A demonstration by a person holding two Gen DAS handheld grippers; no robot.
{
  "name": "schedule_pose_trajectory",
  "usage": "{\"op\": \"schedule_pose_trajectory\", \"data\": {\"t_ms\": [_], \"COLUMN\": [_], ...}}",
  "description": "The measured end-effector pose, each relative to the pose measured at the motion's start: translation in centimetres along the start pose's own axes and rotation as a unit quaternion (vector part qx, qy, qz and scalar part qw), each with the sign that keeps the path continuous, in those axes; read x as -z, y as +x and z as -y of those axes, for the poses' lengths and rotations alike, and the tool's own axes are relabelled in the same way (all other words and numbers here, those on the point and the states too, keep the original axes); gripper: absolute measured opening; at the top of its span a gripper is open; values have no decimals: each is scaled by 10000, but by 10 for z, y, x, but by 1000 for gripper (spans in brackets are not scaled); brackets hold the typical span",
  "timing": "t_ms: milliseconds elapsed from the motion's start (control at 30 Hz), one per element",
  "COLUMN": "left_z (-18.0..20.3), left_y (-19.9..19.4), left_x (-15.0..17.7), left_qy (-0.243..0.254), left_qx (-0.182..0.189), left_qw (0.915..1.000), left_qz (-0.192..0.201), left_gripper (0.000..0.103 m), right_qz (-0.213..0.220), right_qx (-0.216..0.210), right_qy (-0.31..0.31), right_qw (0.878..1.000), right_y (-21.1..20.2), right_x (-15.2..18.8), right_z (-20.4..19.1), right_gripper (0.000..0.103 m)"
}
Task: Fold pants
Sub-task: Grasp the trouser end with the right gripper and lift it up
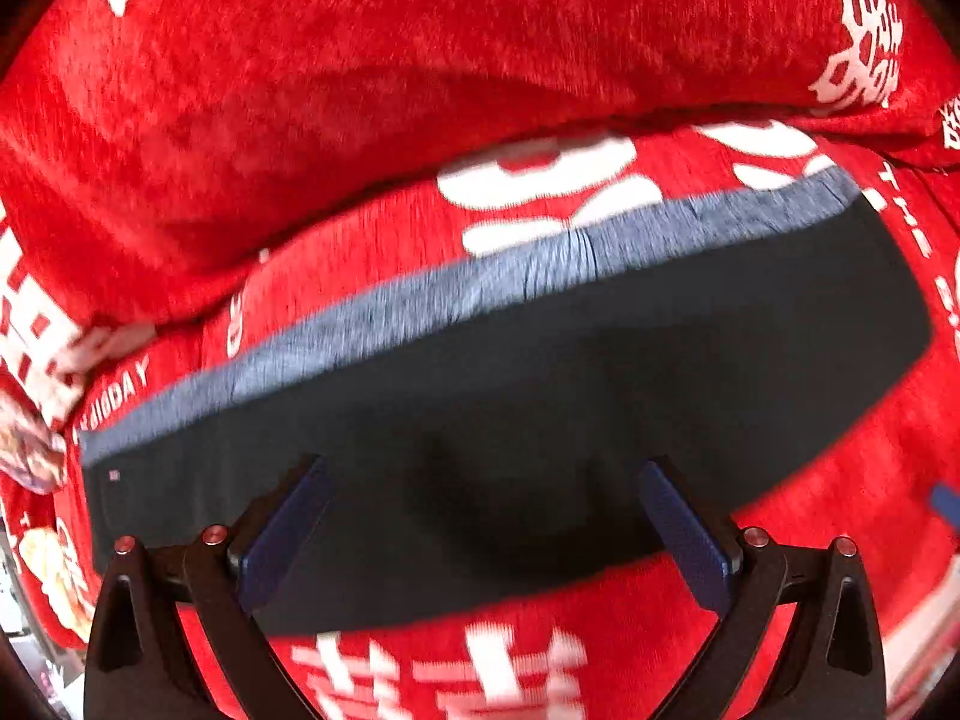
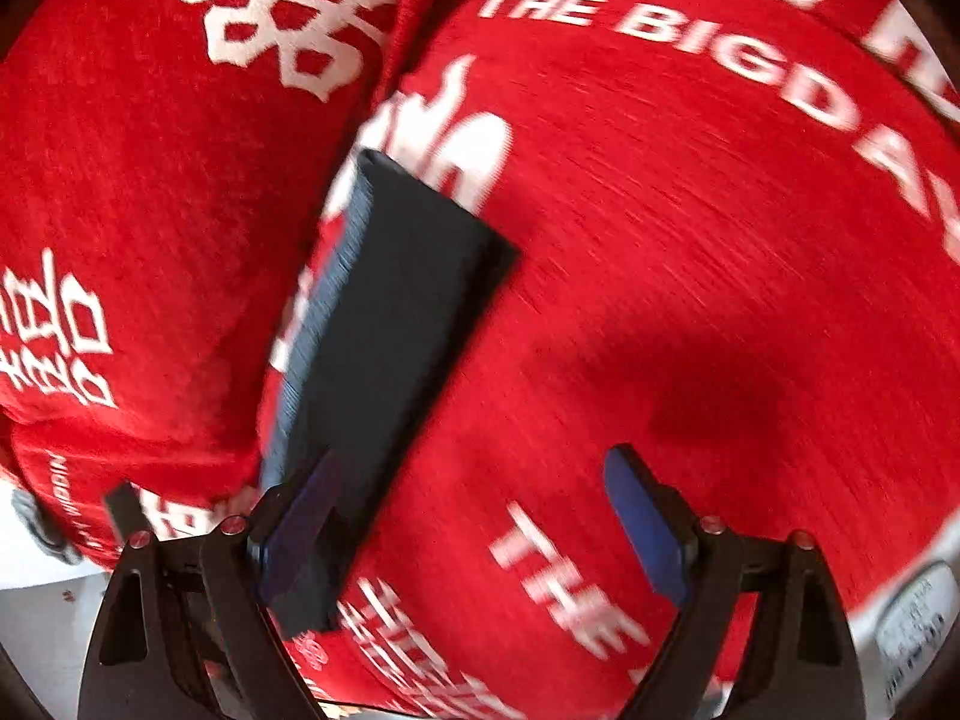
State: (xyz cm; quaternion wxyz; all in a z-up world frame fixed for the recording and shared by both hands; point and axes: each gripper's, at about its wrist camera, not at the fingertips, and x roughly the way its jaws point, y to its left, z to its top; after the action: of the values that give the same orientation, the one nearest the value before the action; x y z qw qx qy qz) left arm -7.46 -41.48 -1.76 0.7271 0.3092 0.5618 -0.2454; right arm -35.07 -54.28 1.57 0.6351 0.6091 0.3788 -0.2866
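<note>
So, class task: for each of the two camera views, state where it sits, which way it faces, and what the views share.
Left wrist: on the left gripper, facing steeply down at the folded dark navy pants with grey-blue waistband; its open fingers show.
Right wrist: on the right gripper, angled down over the pants' end; open fingers show.
Shared: the pants and the red plush blanket with white lettering.

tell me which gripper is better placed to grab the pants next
Left, probably. The left gripper hangs open with the dark pants filling the gap between its fingers. The right gripper is open mostly over the red blanket, only its one finger over the pants' end.
</note>
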Motion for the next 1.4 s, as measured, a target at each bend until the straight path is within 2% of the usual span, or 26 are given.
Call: {"op": "schedule_pose_trajectory", "data": {"t_ms": [133, 200, 300, 367, 433, 533, 633, 667, 700, 733, 767, 800, 867, 933, 1033, 1100, 1133, 1333, 1400], "left_z": [0, -1, -2, -2, -6, -5, -1, -1, -1, -1, -2, -4, -10, -9, 7, 12, 13, -10, -20], "left_y": [15, 17, 32, 48, 53, 52, 51, 50, 50, 47, 43, 36, 24, 27, 53, 51, 50, 53, 47], "left_x": [-5, -6, -5, 0, 4, 6, 5, 5, 2, -1, -4, -6, -10, -13, -9, -5, -4, -4, -1], "left_qy": [-442, -642, -806, -822, -1001, -1033, -936, -914, -867, -822, -798, -797, -814, -787, -617, -699, -716, -887, -824], "left_qx": [119, 221, 311, 256, 414, 391, 302, 298, 276, 189, 46, -89, -178, -182, -189, -259, -263, 291, 324], "left_qw": [9987, 9973, 9962, 9963, 9941, 9939, 9951, 9953, 9959, 9964, 9968, 9968, 9961, 9964, 9979, 9968, 9966, 9955, 9959], "left_qz": [223, 279, 69, -75, 3, 67, 108, 79, -26, -109, -94, 16, 287, 250, -18, 305, 317, 137, 172], "left_gripper": [103, 103, 103, 103, 103, 103, 103, 103, 103, 103, 103, 103, 103, 103, 103, 103, 103, 103, 103], "right_qz": [-62, -78, -69, -39, -2, 41, 151, 186, 183, 90, 21, 31, 112, 164, 227, 236, 265, 366, 435], "right_qx": [-720, -768, -946, -1087, -1202, -1420, -1356, -1270, -1170, -982, -903, -910, -920, -932, -948, -961, -942, -832, -699], "right_qy": [-58, -68, 93, 105, 101, 95, -118, -212, -254, -207, -130, -55, -290, -641, -1110, -1291, -1409, -2063, -2312], "right_qw": [9974, 9970, 9954, 9940, 9927, 9898, 9906, 9915, 9926, 9949, 9958, 9958, 9953, 9935, 9890, 9867, 9852, 9743, 9694], "right_y": [29, 39, 48, 49, 50, 58, 66, 70, 73, 80, 84, 84, 76, 67, 56, 53, 50, 38, 32], "right_x": [-25, -30, -29, -28, -29, -37, -49, -52, -54, -55, -56, -56, -53, -49, -43, -38, -35, -14, -3], "right_z": [-1, -1, 4, 6, 8, 5, -10, -17, -20, -23, -23, -23, -34, -48, -71, -83, -90, -134, -150], "right_gripper": [91, 88, 81, 80, 80, 80, 79, 72, 44, 25, 13, 13, 13, 13, 13, 13, 13, 13, 13]}}
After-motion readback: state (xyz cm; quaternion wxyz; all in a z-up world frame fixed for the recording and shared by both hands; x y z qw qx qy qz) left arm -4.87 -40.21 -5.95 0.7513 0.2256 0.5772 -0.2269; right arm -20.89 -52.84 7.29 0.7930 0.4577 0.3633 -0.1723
